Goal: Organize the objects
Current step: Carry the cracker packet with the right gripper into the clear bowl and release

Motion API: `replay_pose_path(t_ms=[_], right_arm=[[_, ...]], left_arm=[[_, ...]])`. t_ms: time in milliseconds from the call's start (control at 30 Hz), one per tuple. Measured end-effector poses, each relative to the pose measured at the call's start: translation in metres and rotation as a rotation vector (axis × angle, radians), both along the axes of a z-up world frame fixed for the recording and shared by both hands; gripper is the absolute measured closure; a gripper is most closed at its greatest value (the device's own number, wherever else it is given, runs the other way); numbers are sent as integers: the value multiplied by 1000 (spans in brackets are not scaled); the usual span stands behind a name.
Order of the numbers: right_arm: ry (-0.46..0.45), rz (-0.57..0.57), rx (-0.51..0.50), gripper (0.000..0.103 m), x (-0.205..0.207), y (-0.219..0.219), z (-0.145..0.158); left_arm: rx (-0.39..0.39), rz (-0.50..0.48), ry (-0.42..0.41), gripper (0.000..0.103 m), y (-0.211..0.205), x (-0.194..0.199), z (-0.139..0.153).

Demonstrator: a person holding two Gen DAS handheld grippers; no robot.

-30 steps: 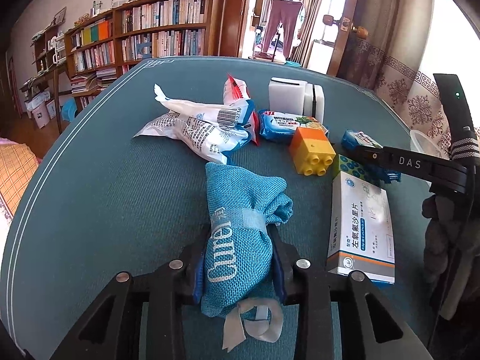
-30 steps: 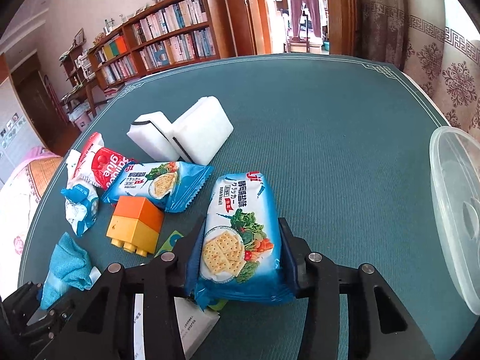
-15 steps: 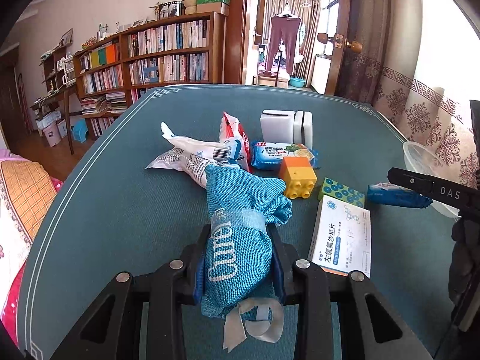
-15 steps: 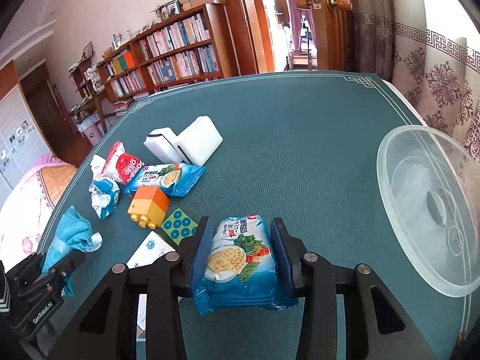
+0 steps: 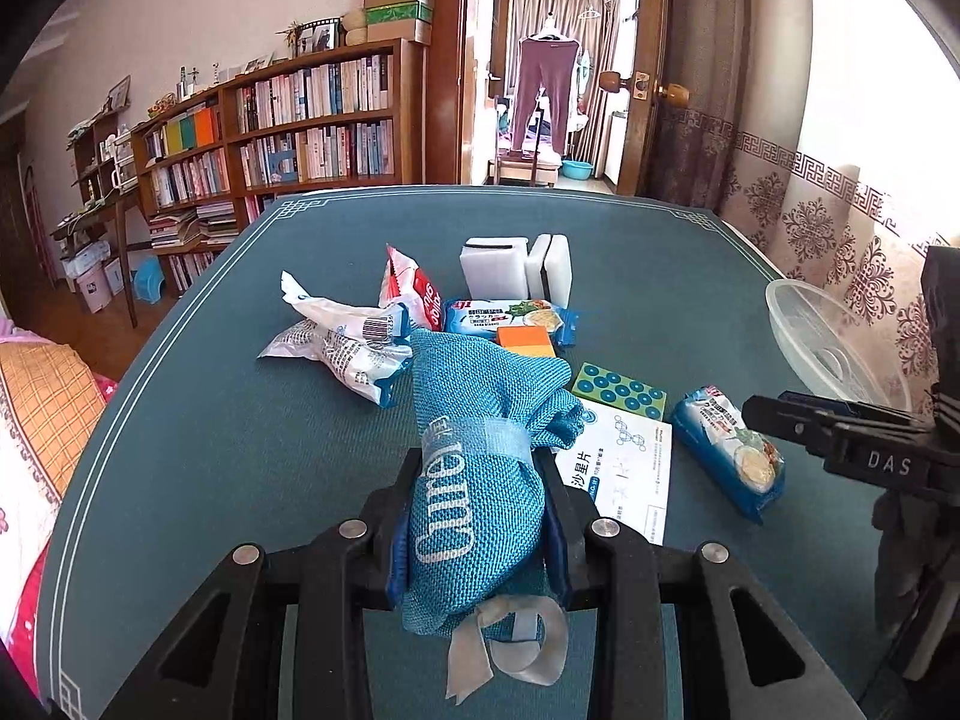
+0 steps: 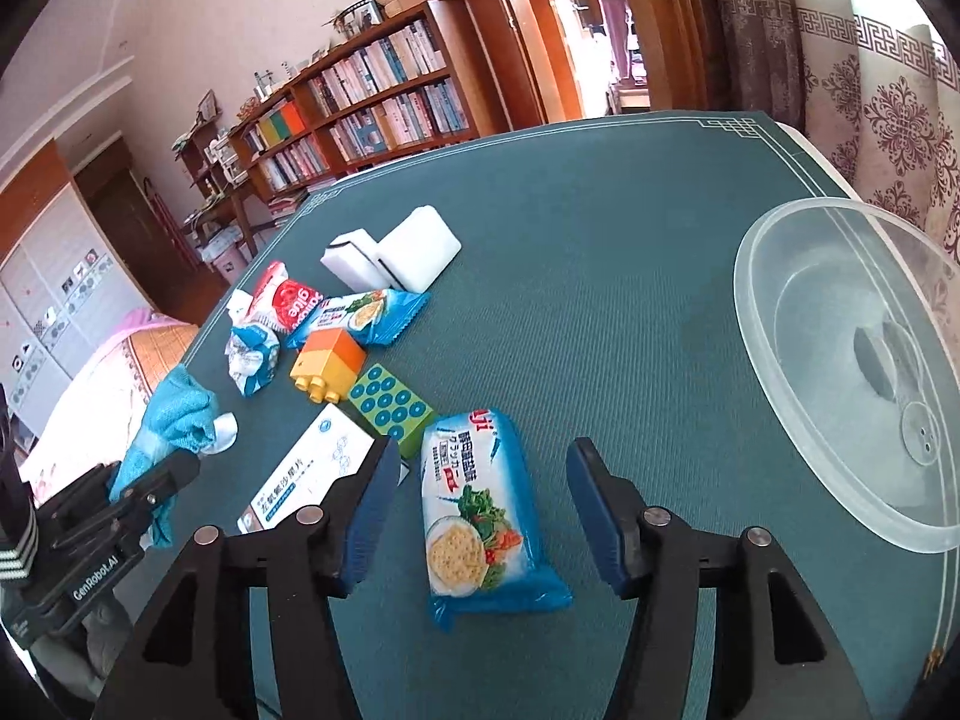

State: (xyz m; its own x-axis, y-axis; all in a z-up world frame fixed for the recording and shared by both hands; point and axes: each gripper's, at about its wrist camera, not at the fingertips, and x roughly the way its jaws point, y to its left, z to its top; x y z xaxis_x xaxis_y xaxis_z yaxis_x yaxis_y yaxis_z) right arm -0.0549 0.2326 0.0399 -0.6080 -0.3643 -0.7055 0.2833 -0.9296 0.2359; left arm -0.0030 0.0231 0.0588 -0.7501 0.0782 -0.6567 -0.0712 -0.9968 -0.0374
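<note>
My left gripper (image 5: 477, 480) is shut on a blue woven cloth bag (image 5: 480, 450) with white lettering, held above the green table; the bag also shows in the right wrist view (image 6: 174, 420). My right gripper (image 6: 480, 468) is open, its blue pads on either side of a blue cracker packet (image 6: 480, 510) that lies flat on the table; the packet also shows in the left wrist view (image 5: 729, 459). A clear plastic bowl (image 6: 852, 360) stands at the right, also seen in the left wrist view (image 5: 834, 348).
On the table lie a white medicine box (image 6: 312, 474), a green dotted block (image 6: 390, 402), an orange-yellow brick (image 6: 327, 363), a second cracker packet (image 6: 360, 318), a red snack bag (image 6: 282, 300), white-blue wrappers (image 5: 348, 348) and two white sponges (image 6: 396, 255).
My right gripper has opened and let go of the cracker packet, which now lies on the table. Both grippers pulled back; the left one still holds the bag.
</note>
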Motion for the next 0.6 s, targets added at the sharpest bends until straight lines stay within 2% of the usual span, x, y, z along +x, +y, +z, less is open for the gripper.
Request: replay_pose_path(t_ms=[133,233,333,433,600], right_arm=[[-10,57,130,44,4,-19,-15],[-30,78,184,44,1,-28,-27],[-4,92,237,45,1,-34,-29],[23,78,302,58,4,-40,-30],[28,74,272,61,9,-39,-29]], left_arm=[[-2,-6,8,67,5,2,3],[-4,-14,13,67,9,5,4],[-6,-18,15,67,11,7,5],[-5,-17,16,67,12,7,6],[-8,-18,15,67,14,7,6]])
